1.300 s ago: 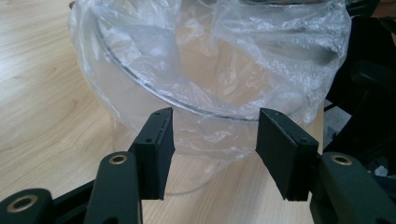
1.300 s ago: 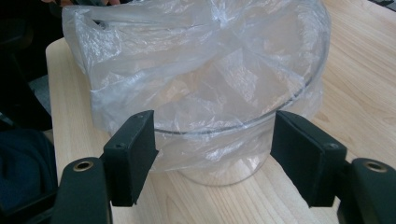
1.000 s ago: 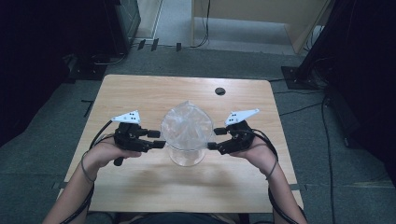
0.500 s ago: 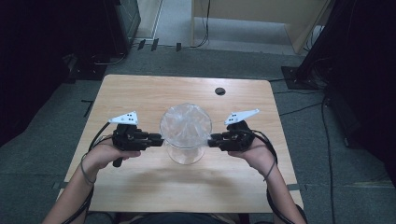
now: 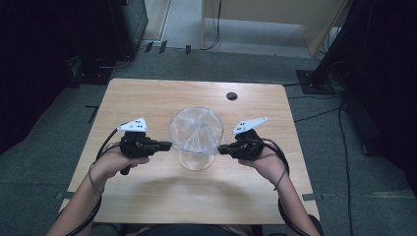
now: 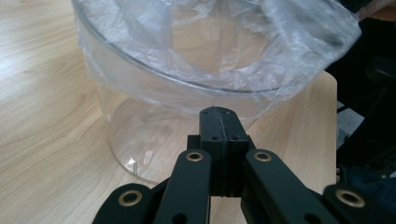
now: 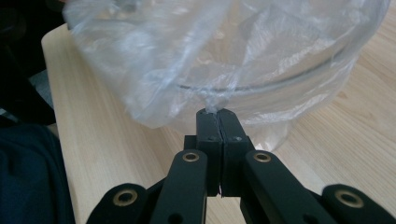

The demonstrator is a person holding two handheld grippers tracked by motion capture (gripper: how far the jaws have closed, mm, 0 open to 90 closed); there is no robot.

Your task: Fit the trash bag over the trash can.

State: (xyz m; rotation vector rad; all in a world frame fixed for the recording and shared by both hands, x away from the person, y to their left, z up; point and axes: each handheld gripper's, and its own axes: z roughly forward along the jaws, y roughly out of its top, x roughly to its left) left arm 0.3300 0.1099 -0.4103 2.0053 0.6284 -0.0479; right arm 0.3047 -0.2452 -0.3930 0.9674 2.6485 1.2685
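Because a thin clear plastic bag (image 5: 195, 129) is being fitted as a liner over the mouth of a clear cylindrical container (image 5: 196, 156), the two tools work it from opposite sides, which keeps the film evenly stretched across the opening. The container stands upright near the middle of the wooden worktop (image 5: 147, 98), with the bag draped into it and folded down over the rim all round.

The left hand-held gripper (image 5: 167, 145) sits just beside the container's left wall; its jaws have just been closing and now meet flat. In the left gripper view (image 6: 218, 115) the tips sit at the hem of the film below the rim, but I cannot tell whether any film is caught between them. The right hand-held gripper (image 5: 221, 148) mirrors it on the other side; its jaws have also just been closing, and in the right gripper view (image 7: 216, 115) a small puckered tuft of film rises straight from the closed tips, so it appears pinched there.

Holding the hem low on both sides at once likely serves to pull the liner down snugly; since the container is light and unanchored, an uneven tug could tip or slide it.
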